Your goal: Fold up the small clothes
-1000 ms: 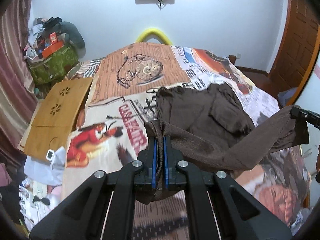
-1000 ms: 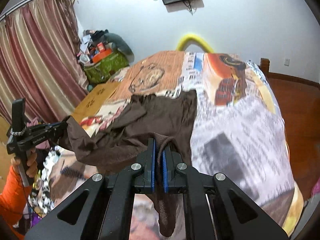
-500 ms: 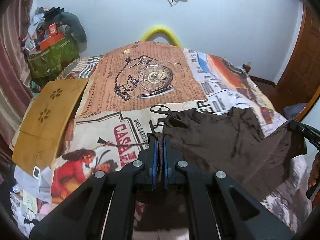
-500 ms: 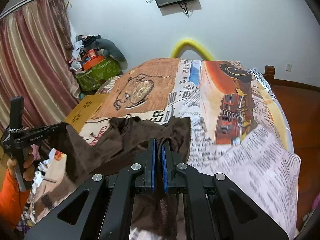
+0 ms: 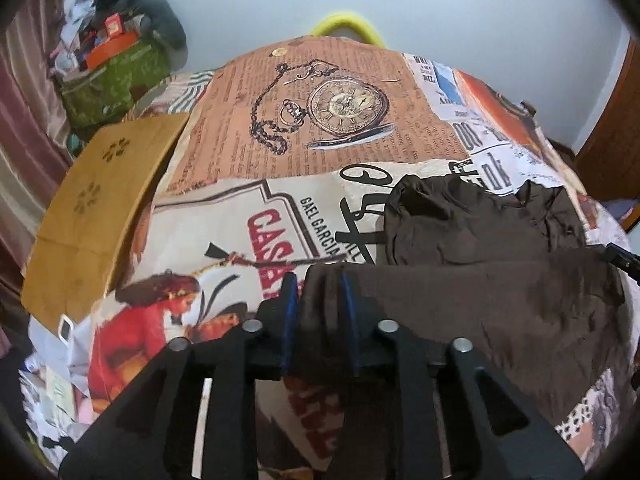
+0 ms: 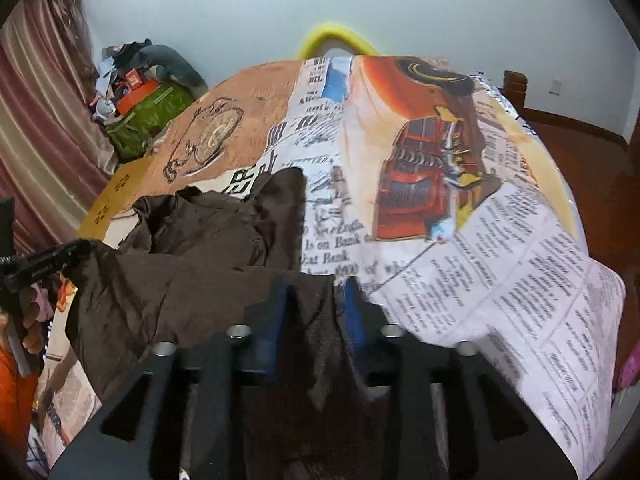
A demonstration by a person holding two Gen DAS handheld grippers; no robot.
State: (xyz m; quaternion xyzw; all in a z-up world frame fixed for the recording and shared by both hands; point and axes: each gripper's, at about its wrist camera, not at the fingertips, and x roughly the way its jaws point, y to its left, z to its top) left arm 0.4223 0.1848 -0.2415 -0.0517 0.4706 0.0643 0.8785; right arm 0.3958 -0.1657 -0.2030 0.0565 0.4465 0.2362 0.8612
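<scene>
L gripper: jaws partway apart & opening. Blue pads stand either side of a bunched corner of the brown garment; cloth sits in the gap, looks slack, not pinched. Can't tell if one pad touches the fabric.

R gripper: same story, jaws partway apart & opening, gap a bit wider than L. Garment corner hangs between the blue pads, draped over the gripper body twd the camera. Not clamped.

Garment: dark brown, on the bed w/ printed newspaper-style cover, on the near half. Near edge stretches in a roughly straight band between both grippers; far part lies crumpled in a heap just beyond that band, resting on the cover. In L view the R gripper tip shows at the right edge, at the garment's corner. In R view the L gripper shows at left edge w/ a hand on its handle, orange sleeve below.

Wooden board at bed's left side, well clear of the garment.
</scene>
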